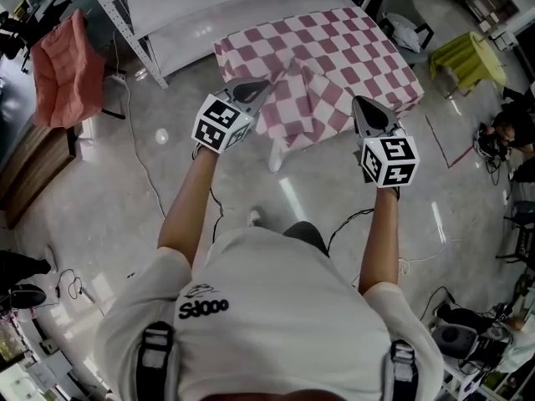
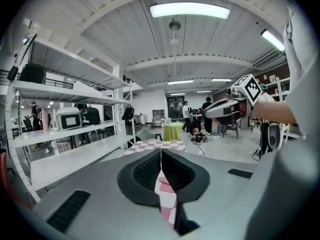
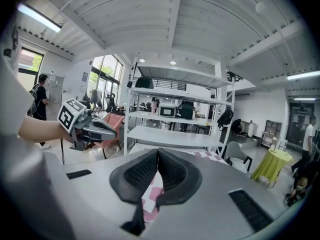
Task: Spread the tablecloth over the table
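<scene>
**Figure. Both grippers on the near edge of the tablecloth, head view with the two gripper views.**

The pink-and-white checked tablecloth (image 1: 334, 44) lies over the table ahead of the person. It hides the tabletop, and only what seems a pale leg (image 1: 275, 155) shows below the near edge.

The left gripper (image 1: 266, 83) has its jaws pressed together on a pinch of the cloth, and checked fabric hangs out beneath the ribbed pads (image 2: 172, 171). The right gripper (image 1: 359, 105), further right along the same near edge, is likewise clamped on cloth, with pink squares showing below its jaws.

Each gripper points toward the far side and slightly downward. The two holds are set well apart, probably so that the width between them can be drawn taut.

A rumpled fold (image 1: 311, 98) rises between the two grips, while the far half lies flatter. The spread therefore appears nearly made but not yet smoothed. Drawing the edge nearer and lowering it evenly would likely settle the fold.

A metal shelving rack (image 1: 167, 19) stands just beyond the table on the far left.
</scene>
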